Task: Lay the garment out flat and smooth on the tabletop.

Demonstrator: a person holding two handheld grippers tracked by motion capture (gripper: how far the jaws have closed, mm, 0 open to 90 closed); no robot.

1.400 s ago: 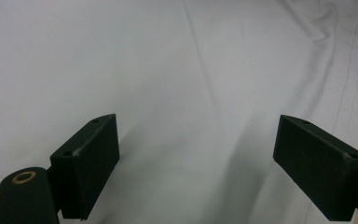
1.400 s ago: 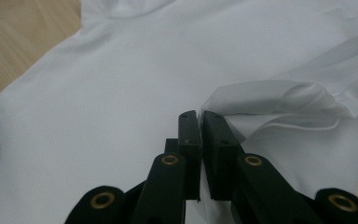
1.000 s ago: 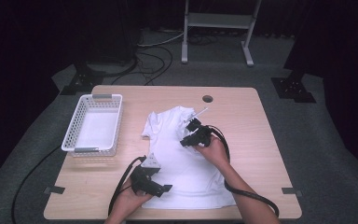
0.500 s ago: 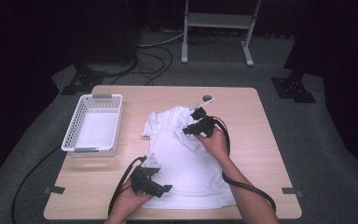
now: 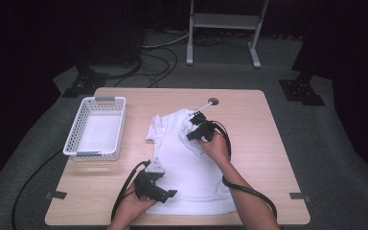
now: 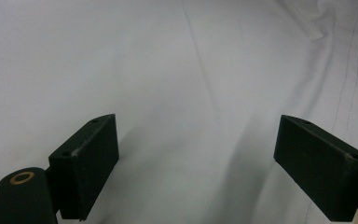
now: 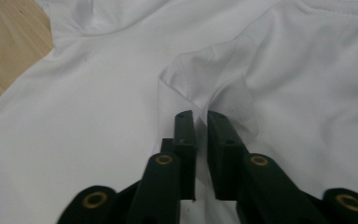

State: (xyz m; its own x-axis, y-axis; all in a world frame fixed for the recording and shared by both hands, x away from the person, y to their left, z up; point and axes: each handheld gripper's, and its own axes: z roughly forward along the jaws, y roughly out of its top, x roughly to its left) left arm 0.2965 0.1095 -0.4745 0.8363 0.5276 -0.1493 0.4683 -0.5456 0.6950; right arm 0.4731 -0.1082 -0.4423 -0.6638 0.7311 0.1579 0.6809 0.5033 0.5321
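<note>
A white T-shirt (image 5: pixel 191 175) lies spread flat on the wooden table (image 5: pixel 273 143), collar toward the far edge. My right gripper (image 5: pixel 193 134) is at the shirt's upper right, near the collar and shoulder. In the right gripper view its jaws (image 7: pixel 200 116) are nearly closed, with a raised fold of the shirt (image 7: pixel 98 116) pinched at their tips. My left gripper (image 5: pixel 167 195) rests at the shirt's lower left, near the hem. In the left gripper view its jaws (image 6: pixel 198 130) stand wide apart over smooth white cloth (image 6: pixel 168 70), holding nothing.
A white mesh basket (image 5: pixel 70 142) stands empty on the table's left side. A small round hole (image 5: pixel 213 101) sits near the far edge. Beyond the table are a metal stand (image 5: pixel 220 21) and cables on the grey floor.
My right gripper moved toward the far edge with the cloth, then came slightly back to the left. The left gripper has stayed where it was.
</note>
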